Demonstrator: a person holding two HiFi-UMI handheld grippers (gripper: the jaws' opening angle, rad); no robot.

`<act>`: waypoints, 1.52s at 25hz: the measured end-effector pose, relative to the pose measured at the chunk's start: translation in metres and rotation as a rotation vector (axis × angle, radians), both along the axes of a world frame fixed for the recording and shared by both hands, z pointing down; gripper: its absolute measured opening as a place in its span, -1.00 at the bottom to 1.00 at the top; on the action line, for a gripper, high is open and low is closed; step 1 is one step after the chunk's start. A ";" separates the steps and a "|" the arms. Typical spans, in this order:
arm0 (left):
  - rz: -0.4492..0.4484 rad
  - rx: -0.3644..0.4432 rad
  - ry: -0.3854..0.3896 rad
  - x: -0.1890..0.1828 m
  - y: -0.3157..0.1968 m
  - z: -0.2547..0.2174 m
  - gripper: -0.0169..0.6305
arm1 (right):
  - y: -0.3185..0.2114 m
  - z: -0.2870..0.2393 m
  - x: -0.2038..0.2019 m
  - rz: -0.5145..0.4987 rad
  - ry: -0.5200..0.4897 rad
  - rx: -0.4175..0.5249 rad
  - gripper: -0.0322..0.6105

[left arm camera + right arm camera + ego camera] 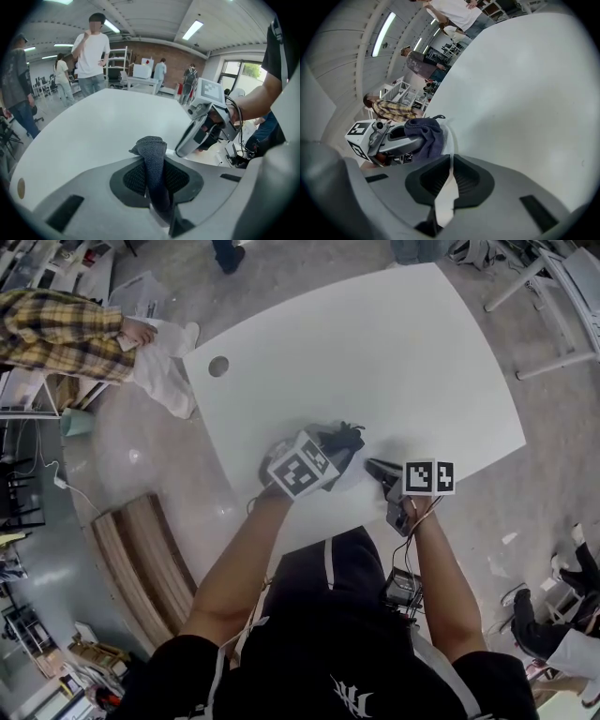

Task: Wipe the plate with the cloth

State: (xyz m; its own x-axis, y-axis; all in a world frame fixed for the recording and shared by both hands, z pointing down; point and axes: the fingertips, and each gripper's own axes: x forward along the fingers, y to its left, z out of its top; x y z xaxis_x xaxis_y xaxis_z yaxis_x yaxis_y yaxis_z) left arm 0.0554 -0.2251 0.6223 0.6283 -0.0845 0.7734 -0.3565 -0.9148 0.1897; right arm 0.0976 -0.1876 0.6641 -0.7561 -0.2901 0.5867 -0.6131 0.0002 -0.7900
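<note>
Near the near edge of the tabletop [375, 352], just in front of the person, the white plate [446, 196] is held by its rim, which is pinched between the closed jaws of the right gripper [449, 159]. Against the white surface the plate's outline can hardly be made out in the head view. The dark grey cloth [151, 145] is clamped between the jaws of the left gripper [153, 168], and a bunched end stands out past the tips. In the right gripper view the cloth is seen right beside the plate's rim, at its left; whether it presses on the plate cannot be told. The two grippers are held close together, the left one angled towards the right one. A round hole [218, 366] is cut near the tabletop's far left corner. Beyond that corner a plaid sleeve [56, 334] is seen, its hand on a white bag [164, 371]. Past the far edge a person in a white T-shirt [91, 51] is standing, with others farther back in the hall
</note>
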 end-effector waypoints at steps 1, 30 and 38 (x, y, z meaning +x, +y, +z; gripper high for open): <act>-0.009 0.002 -0.005 -0.004 -0.004 0.001 -0.78 | 0.000 0.000 0.001 0.000 0.001 0.000 -0.83; -0.010 -0.100 0.024 -0.007 0.080 0.002 -0.78 | -0.004 -0.001 0.000 0.014 0.006 0.011 -0.84; -0.013 -0.058 0.038 0.009 0.045 -0.004 -0.78 | 0.000 -0.001 0.000 0.010 0.003 0.010 -0.84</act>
State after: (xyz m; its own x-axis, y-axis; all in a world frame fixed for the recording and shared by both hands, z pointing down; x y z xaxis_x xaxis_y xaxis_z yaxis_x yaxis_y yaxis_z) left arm 0.0646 -0.1803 0.6187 0.6566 -0.0484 0.7526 -0.3595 -0.8974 0.2559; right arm 0.0978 -0.1876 0.6631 -0.7512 -0.3032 0.5864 -0.6158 0.0019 -0.7879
